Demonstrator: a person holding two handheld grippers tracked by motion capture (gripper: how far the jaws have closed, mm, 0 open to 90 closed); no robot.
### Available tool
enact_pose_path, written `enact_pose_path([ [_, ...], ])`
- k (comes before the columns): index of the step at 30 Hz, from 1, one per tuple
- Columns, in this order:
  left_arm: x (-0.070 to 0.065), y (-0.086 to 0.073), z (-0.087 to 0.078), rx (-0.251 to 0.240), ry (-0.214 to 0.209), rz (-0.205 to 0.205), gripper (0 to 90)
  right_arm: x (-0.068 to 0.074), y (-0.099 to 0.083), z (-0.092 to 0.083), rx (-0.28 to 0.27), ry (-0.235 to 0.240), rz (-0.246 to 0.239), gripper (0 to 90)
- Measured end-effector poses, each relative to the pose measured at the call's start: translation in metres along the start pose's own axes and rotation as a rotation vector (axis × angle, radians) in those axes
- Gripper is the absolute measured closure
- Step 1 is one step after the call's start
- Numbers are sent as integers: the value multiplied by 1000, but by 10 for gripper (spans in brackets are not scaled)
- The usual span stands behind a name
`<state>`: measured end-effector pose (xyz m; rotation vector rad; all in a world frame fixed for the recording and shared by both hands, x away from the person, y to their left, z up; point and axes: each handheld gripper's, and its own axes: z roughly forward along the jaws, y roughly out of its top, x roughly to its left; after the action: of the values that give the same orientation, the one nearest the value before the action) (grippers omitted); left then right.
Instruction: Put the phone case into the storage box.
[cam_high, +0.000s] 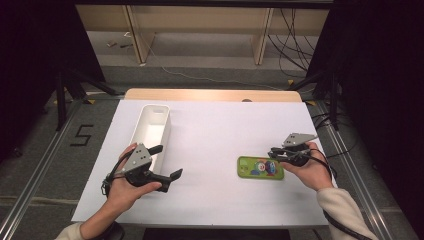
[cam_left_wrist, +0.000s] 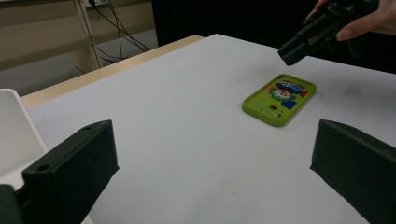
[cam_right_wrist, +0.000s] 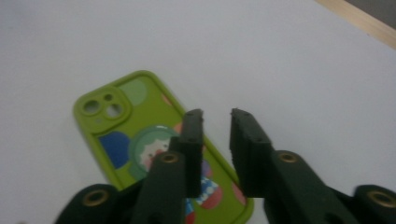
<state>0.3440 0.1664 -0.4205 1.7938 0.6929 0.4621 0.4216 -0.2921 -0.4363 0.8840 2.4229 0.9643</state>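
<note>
A green phone case (cam_high: 260, 167) with a cartoon picture lies flat on the white table, camera cut-outs facing up; it also shows in the left gripper view (cam_left_wrist: 279, 99) and the right gripper view (cam_right_wrist: 135, 130). My right gripper (cam_high: 272, 151) hovers just above the case's right end, its jaws drawn close with a narrow gap and nothing between them (cam_right_wrist: 215, 116). It appears as well at the top right of the left gripper view (cam_left_wrist: 299, 44). My left gripper (cam_high: 168, 161) rests at the front left with jaws spread wide and empty (cam_left_wrist: 215, 158), pointing toward the case.
A long white bin (cam_high: 150, 125) stands on the left of the table, right beside my left hand; its corner shows in the left gripper view (cam_left_wrist: 14, 126). The white tabletop (cam_high: 215, 125) stretches between bin and case. A wooden edge (cam_high: 210, 95) runs along the far side.
</note>
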Motion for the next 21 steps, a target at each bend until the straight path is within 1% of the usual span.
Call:
enact_pose_path([
  [1,0,0,0,1,0,0,0,-5,2,3,38,-29,10,900],
  [2,0,0,0,1,0,0,0,-5,2,3,38,-29,10,900],
  [3,0,0,0,1,0,0,0,-8,2,8,74,-56,28,900],
  [6,0,0,0,0,-1,0,0,-13,1,15,127,-90,49,900],
  [11,0,0,0,2,-2,-3,0,-17,-1,25,173,-86,81,900],
  [12,0,0,0,2,-2,-3,0,-17,-1,25,173,-86,81,900],
  [14,0,0,0,2,-3,-3,0,-19,-2,30,201,-76,93,900],
  [20,0,0,1,3,-3,-3,0,-19,-3,34,224,-67,96,900],
  [21,0,0,1,3,-3,-4,0,-20,-3,35,235,-63,93,900],
])
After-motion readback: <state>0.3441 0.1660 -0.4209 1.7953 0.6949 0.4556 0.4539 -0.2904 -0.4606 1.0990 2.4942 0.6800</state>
